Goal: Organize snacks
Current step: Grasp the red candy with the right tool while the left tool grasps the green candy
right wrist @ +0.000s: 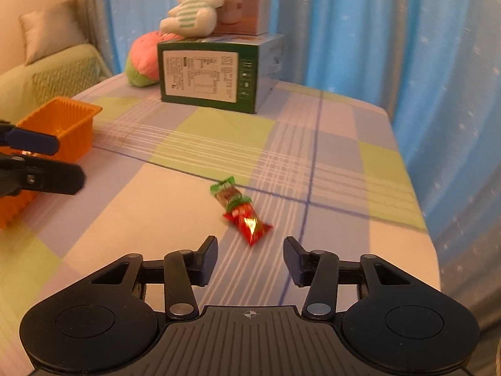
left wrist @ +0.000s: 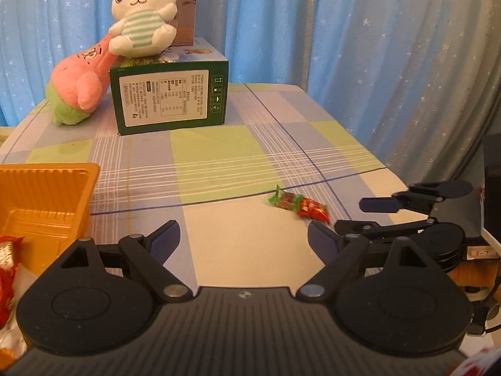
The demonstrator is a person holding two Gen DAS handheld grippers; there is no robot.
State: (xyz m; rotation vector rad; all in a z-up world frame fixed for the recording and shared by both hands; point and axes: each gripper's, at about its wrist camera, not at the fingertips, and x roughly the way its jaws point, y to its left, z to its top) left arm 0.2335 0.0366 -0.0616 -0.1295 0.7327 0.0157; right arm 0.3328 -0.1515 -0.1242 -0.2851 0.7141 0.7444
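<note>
Your two wrapped snacks lie touching end to end just ahead of your right gripper [right wrist: 250, 258], a little beyond its fingertips and roughly centred between them: the red snack [right wrist: 249, 221] nearer, the green-ended snack [right wrist: 228, 193] beyond it. From your left gripper [left wrist: 244, 238] they sit ahead and off toward its right finger. Both look light and crinkly, with glossy film that will probably slip and crumple, so take the red one across its plump middle rather than by the flat crimped ends. Expect it to skate on the cloth if one finger touches first.

Your right fingers stand wide apart and empty; your left fingers are wide as well, holding nothing.

The orange tray [right wrist: 62, 119] waits well off to the left of your right fingers, close beside your left ones, and looks like the likely destination; red wrappers [left wrist: 7, 269] show at the left edge there.

The checked tablecloth [right wrist: 344, 163] is soft and may bunch under pressure. Farther back stand a green box [right wrist: 208, 76], a white plush rabbit [right wrist: 195, 6] on top and a pink plush [right wrist: 142, 59] beside it, with blue curtains [right wrist: 391, 31] behind.
</note>
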